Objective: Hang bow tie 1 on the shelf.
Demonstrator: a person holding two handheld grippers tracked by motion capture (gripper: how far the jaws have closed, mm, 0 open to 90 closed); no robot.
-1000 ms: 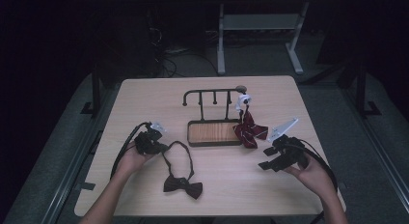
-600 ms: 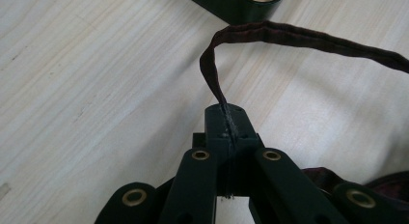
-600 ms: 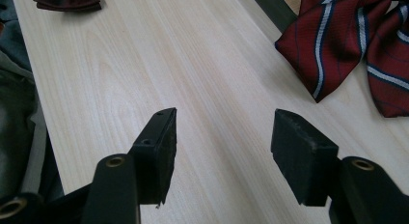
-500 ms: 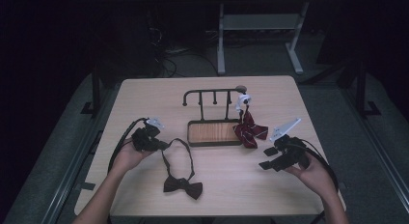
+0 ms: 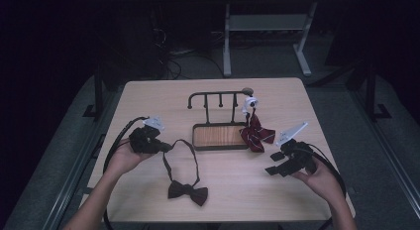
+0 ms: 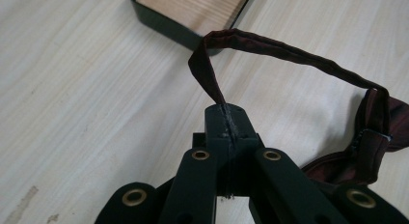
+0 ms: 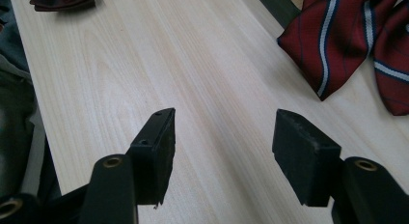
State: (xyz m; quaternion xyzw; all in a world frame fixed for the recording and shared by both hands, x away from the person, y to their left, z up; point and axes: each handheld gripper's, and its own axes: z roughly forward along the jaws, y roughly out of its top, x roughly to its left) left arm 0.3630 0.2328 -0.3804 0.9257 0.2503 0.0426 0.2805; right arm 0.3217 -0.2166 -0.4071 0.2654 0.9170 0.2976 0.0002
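Dark red bow tie (image 5: 187,191) is lying on the table (image 5: 148,98). The left tongs (image 5: 166,147) are pinching its strap (image 6: 270,48) tight. The right tongs (image 5: 272,163) are sitting wide open, holding nothing.

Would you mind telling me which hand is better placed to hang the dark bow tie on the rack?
Left, probably: its tool is shut on the dark bow tie's strap, lifting toward the rack. The right tool is open, empty.

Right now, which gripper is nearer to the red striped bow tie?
Right. The right gripper hovers open just in front of the striped bow tie; the left gripper is across the tray, pinching the dark tie's strap.
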